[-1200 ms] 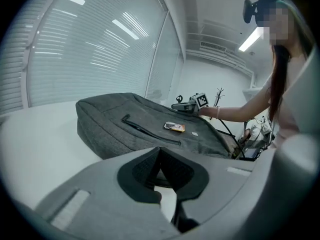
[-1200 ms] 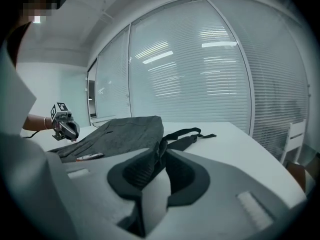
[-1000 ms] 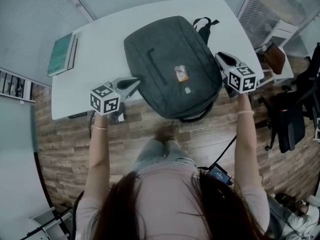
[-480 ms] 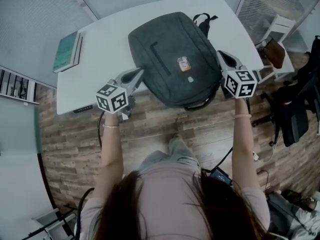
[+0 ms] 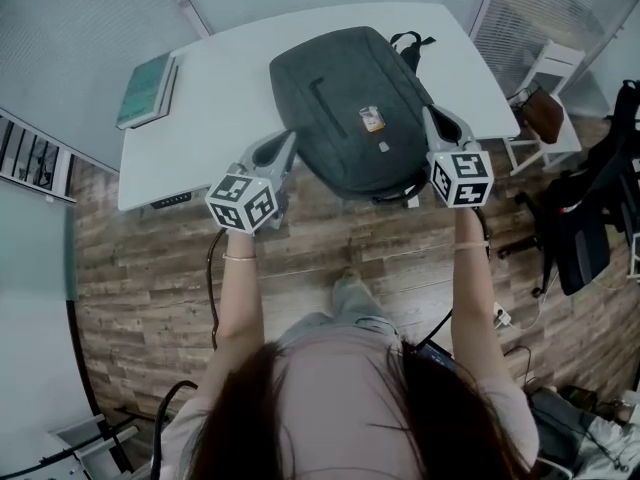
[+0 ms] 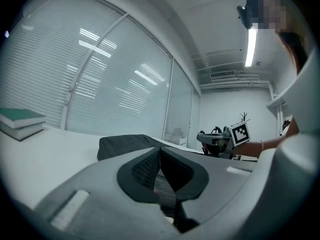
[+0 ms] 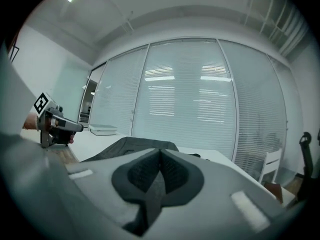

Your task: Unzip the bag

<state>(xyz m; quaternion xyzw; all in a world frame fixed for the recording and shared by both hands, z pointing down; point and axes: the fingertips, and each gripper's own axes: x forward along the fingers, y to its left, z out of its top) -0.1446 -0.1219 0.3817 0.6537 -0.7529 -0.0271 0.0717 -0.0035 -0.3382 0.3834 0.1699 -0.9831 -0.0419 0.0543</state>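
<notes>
A dark grey backpack (image 5: 350, 98) lies flat on the white table (image 5: 230, 88), its bottom end hanging over the near edge. It has a small orange tag (image 5: 372, 119) on its front, and its straps (image 5: 410, 43) are at the far end. My left gripper (image 5: 291, 138) is shut, its tips at the bag's lower left edge. My right gripper (image 5: 428, 116) is shut at the bag's right edge. In the left gripper view the pads (image 6: 150, 166) meet in front of the bag (image 6: 125, 144). In the right gripper view the jaws (image 7: 160, 154) are also closed before the bag (image 7: 130, 146). I cannot make out anything pinched in either.
A green book (image 5: 148, 76) lies at the table's far left corner. A white chair (image 5: 545, 68) holding a brown bag (image 5: 543, 113) stands to the right of the table. A black office chair (image 5: 590, 218) is further right. Wooden floor lies below the table's near edge.
Both grippers have moved inward to the backpack's sides and risen a little. The right gripper's jaws, apart a second ago, have closed. The bag lies as before.
</notes>
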